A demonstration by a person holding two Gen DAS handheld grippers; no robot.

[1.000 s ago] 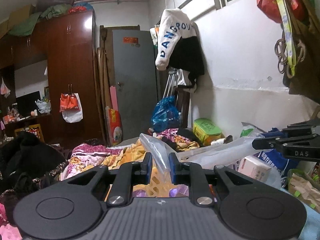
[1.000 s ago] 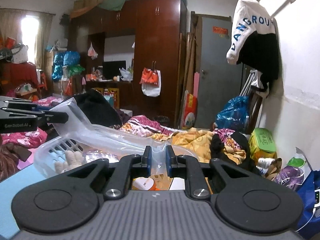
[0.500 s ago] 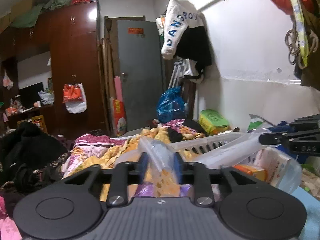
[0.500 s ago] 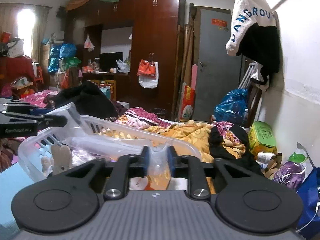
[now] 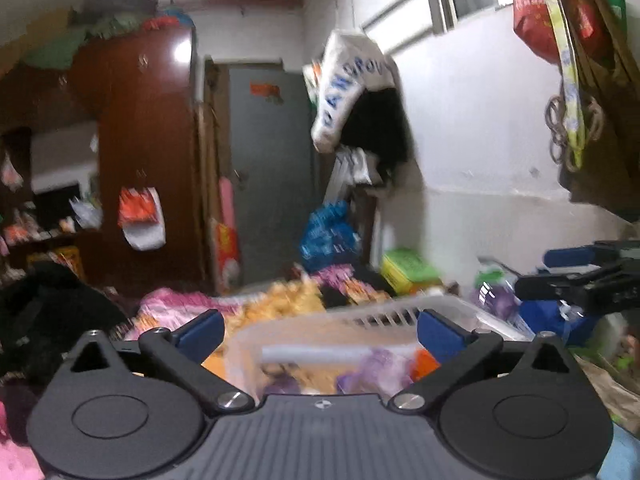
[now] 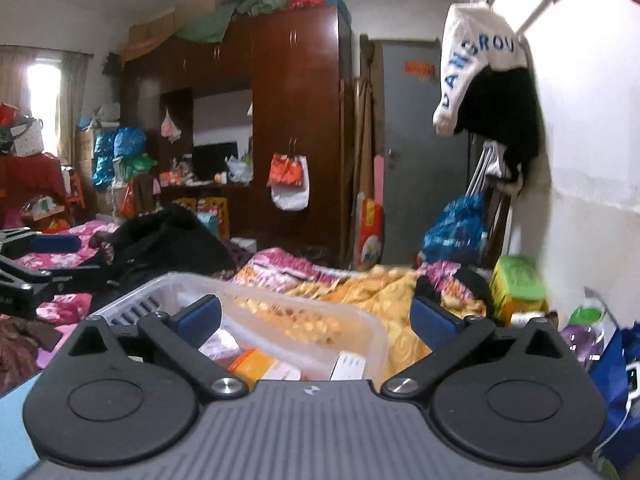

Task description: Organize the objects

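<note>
I see both tongs, left gripper point(image 5: 318, 330) and right gripper point(image 6: 316, 316), opening with nothing gripped over the clear basket point(image 6: 320, 312); only the right view shows the window point(image 6: 42, 100) beyond the wardrobe point(image 6: 296, 120).

We are looking at a bed point(image 6: 400, 344) spread with a yellow patterned blanket point(image 6: 384, 292). A clear plastic basket point(image 6: 304, 312) is sitting on it, with a black garment point(image 6: 160, 240) and pink floral bedding point(image 6: 280, 264) lying beyond.
</note>
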